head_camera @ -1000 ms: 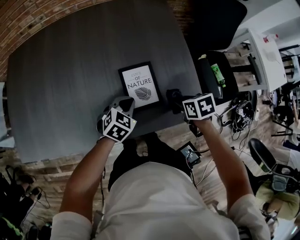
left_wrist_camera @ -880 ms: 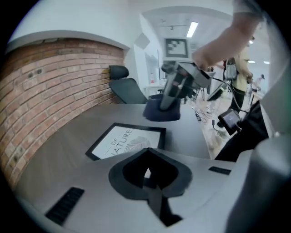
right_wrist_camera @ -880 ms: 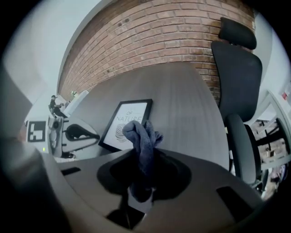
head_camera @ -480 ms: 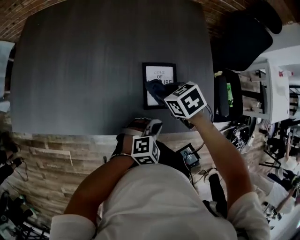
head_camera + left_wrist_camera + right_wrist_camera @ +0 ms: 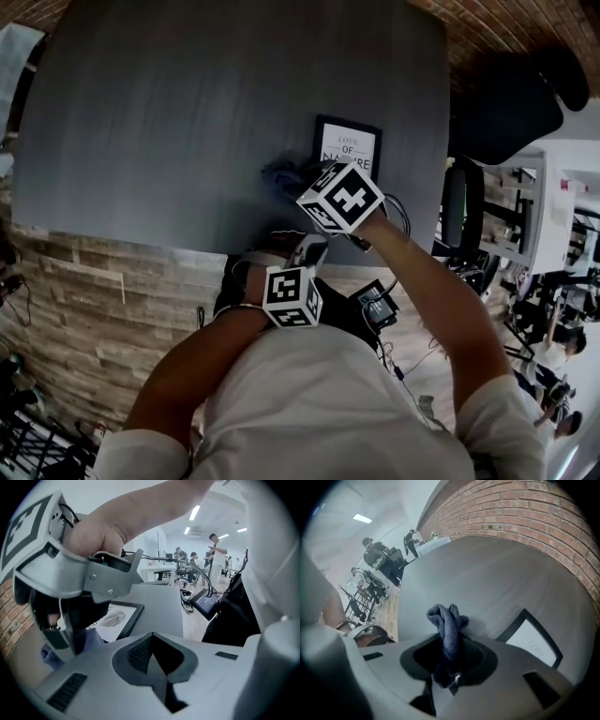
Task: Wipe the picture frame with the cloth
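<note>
Right gripper point(image 5: 448, 670) pinches cloth point(image 5: 447, 620) beside picture frame point(image 5: 348, 147), forearm point(image 5: 433, 292) extended forward.

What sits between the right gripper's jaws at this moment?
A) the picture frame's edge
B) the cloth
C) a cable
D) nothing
B: the right gripper view shows the right gripper with its jaws shut on the bunched cloth, while the picture frame lies off to one side.

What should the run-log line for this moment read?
right gripper: shut on blue cloth | cloth: over table, beside picture frame | frame: flat on table | left gripper: shut, empty, near table edge
</note>
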Motion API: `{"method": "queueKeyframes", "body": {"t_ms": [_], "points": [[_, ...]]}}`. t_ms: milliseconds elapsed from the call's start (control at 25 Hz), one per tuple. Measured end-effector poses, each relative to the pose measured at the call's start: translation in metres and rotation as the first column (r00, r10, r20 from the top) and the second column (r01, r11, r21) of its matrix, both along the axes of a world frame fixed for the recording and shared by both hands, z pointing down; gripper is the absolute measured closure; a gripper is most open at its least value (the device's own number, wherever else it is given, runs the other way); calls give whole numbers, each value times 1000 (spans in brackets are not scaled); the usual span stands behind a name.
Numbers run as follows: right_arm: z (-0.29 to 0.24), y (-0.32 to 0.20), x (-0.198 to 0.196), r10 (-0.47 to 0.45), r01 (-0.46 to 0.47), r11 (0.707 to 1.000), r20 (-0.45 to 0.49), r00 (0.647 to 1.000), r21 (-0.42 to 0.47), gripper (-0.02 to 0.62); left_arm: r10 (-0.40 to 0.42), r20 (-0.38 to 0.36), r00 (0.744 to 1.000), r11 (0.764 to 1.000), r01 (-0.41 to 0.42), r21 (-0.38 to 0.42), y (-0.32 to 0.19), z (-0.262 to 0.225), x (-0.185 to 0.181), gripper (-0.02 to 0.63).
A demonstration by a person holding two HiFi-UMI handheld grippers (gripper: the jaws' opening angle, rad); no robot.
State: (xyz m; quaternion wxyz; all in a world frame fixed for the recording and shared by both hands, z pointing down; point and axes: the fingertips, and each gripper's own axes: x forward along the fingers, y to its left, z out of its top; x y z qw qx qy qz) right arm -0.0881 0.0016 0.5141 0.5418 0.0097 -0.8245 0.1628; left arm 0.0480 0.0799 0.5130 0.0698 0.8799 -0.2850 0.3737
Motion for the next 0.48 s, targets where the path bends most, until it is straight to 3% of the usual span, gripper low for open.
{"method": "queueKeyframes", "body": {"t_ms": [320, 480], "points": [[0, -3, 3, 35, -35, 998, -9, 999, -50, 502, 96, 78, 992, 984, -106, 142, -28, -18, 28, 604], [0, -8, 8, 33, -34, 998, -16, 999, -56, 502, 113, 94, 989, 984, -124, 128, -36, -13, 33, 604]]}}
